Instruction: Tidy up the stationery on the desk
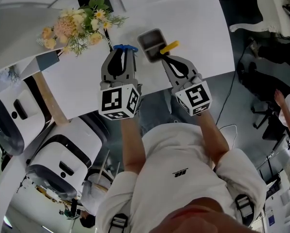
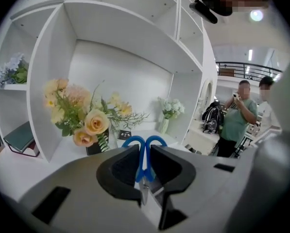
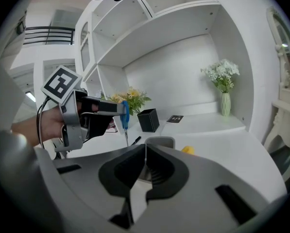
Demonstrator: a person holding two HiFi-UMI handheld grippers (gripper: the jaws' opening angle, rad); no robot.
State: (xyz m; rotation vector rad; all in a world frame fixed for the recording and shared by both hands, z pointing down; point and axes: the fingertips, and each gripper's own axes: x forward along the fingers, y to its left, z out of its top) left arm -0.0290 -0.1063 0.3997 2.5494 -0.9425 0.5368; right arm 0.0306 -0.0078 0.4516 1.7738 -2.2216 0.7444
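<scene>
Holding scissors upright in left gripper, fingers clamped on handles, blades down. Holder just right, upper centre; right gripper fingers pinch near wall. Next move probably rightward, over the opening.

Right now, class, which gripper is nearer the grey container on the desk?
Right. The right gripper is at the near rim of the grey container, jaws closed on its wall. The left gripper, clamping blue scissors, hangs apart to the container's left.
</scene>
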